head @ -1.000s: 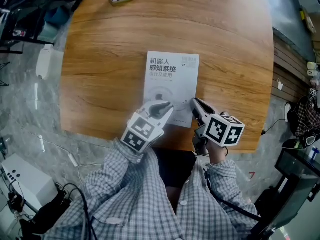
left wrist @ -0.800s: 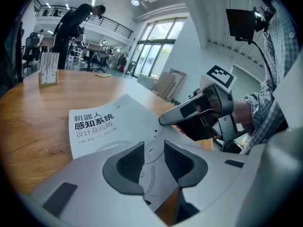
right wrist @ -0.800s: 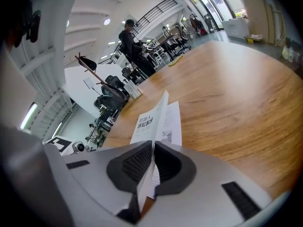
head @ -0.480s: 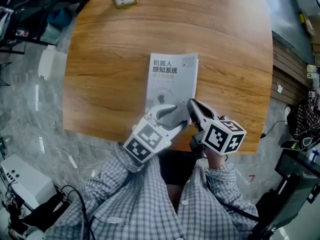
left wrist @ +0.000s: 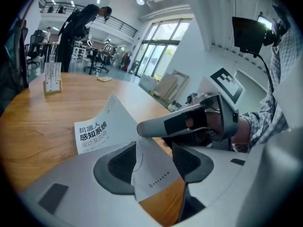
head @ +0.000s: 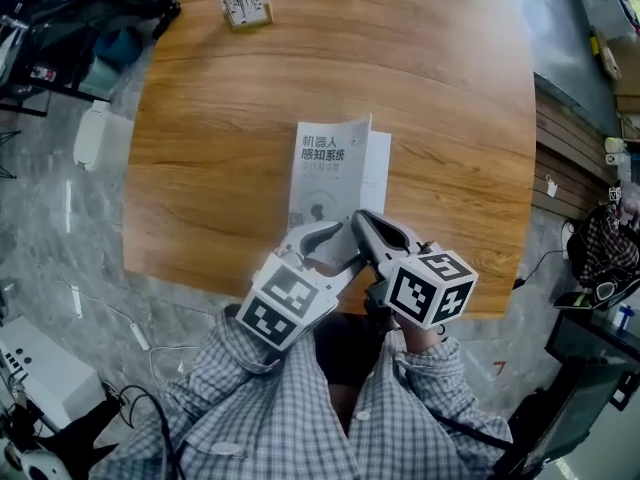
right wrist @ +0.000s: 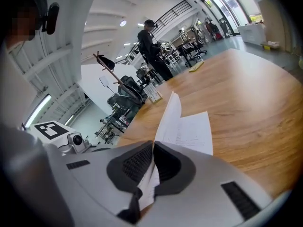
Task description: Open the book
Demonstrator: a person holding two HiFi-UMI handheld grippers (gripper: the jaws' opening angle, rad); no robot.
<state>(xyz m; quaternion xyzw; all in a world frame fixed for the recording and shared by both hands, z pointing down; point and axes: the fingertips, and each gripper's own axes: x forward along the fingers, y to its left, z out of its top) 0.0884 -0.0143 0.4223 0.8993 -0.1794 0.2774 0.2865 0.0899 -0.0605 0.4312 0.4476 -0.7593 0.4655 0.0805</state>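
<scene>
A white book [head: 325, 173] with dark print lies near the front edge of the wooden table [head: 200, 118]. Its cover [right wrist: 170, 112] stands raised and curled, baring the first page [right wrist: 194, 131]. My right gripper [right wrist: 152, 162] is shut on the cover's near corner and holds it up. It shows as the grey fingers at the book's near end [head: 358, 218]. My left gripper [left wrist: 154, 162] is just left of it, its jaws opening. The cover's lower corner [left wrist: 151, 174] hangs between the left pads, which do not press on it.
A small stand with a barcode card [head: 243, 0] sits at the table's far left. The table's front edge [head: 300, 293] runs just under both grippers. A person [left wrist: 80, 27] and chairs stand beyond the table. A white device [head: 90, 123] lies on the floor at the left.
The left gripper has opened and let go of the cover. The right gripper has risen and pulled the cover up, so the first page now shows. Both hands have lifted.
</scene>
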